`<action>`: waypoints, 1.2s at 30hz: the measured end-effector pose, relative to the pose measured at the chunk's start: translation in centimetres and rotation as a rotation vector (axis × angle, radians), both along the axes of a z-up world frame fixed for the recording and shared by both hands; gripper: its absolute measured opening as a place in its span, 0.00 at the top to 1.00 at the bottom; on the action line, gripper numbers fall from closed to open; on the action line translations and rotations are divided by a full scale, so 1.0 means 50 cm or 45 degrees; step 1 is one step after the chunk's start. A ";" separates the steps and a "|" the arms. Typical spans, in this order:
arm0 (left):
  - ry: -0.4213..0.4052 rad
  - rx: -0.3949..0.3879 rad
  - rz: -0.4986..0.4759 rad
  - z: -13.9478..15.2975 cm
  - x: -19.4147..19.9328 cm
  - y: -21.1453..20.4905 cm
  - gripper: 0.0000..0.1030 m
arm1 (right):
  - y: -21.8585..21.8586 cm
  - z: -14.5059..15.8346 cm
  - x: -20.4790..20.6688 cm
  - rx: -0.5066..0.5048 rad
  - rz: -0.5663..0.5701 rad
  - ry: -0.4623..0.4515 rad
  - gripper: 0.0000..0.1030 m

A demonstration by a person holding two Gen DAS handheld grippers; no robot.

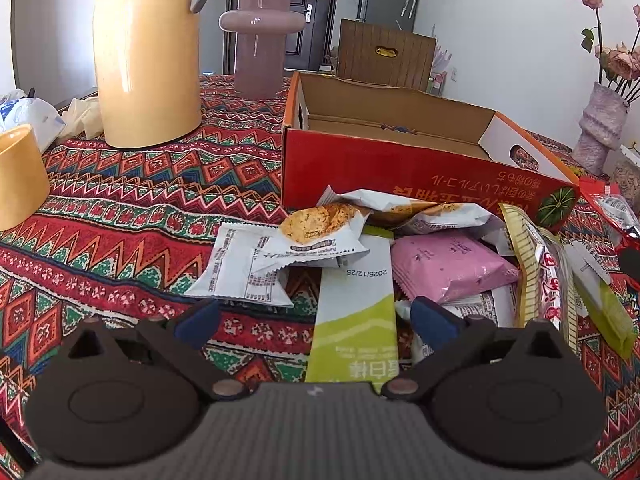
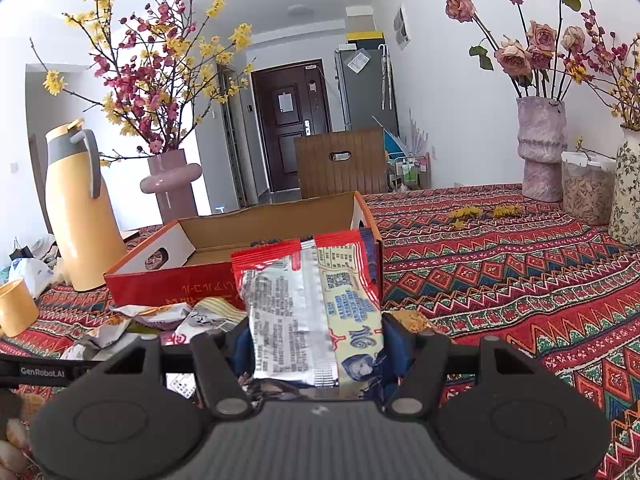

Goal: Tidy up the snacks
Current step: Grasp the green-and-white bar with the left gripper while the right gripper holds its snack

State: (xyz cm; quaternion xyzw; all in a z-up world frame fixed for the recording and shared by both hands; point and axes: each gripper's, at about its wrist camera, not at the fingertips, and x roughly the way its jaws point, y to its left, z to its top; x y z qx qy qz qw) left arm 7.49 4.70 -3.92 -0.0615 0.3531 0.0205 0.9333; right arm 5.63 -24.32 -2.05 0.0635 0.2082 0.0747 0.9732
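Snacks [image 1: 360, 248] are lying heaped against the near wall of the red box [image 1: 400, 172]. Left gripper [image 1: 316, 320], jaws apart, is straddling the green-and-white stick packet [image 1: 354, 320]; centring before closing would help. Right gripper [image 2: 316, 344] is clamping 1 red-edged packet [image 2: 308, 304], ready for lifting over the wall.

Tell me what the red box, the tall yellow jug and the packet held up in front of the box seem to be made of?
Red box: corrugated cardboard, printed red outside, plain brown matte inside with raw cut edges.
Yellow jug: likely glossy plastic or coated metal, judging by its smooth window reflections; the grey handle looks like plastic.
Held packet: crinkly plastic-foil film, silvery and shiny at its back seam, with a serrated red end.
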 end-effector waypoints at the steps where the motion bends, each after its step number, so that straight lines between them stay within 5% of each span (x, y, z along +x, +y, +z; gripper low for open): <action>1: 0.005 -0.009 0.004 -0.002 0.001 0.003 0.00 | -0.001 -0.001 0.000 0.002 0.000 0.000 0.39; 6: 0.035 -0.066 0.024 -0.007 0.003 0.021 0.00 | 0.000 -0.002 -0.001 0.008 0.001 0.002 0.39; 16: 0.070 0.136 0.026 -0.019 0.007 -0.019 0.00 | 0.000 -0.005 -0.004 0.014 0.003 0.005 0.39; 26: 0.070 0.138 0.009 -0.016 0.005 -0.023 0.01 | 0.001 -0.007 -0.009 0.025 0.007 0.010 0.39; 36: 0.045 0.116 -0.069 -0.001 0.006 -0.055 0.41 | -0.004 -0.005 -0.012 0.034 0.004 0.007 0.39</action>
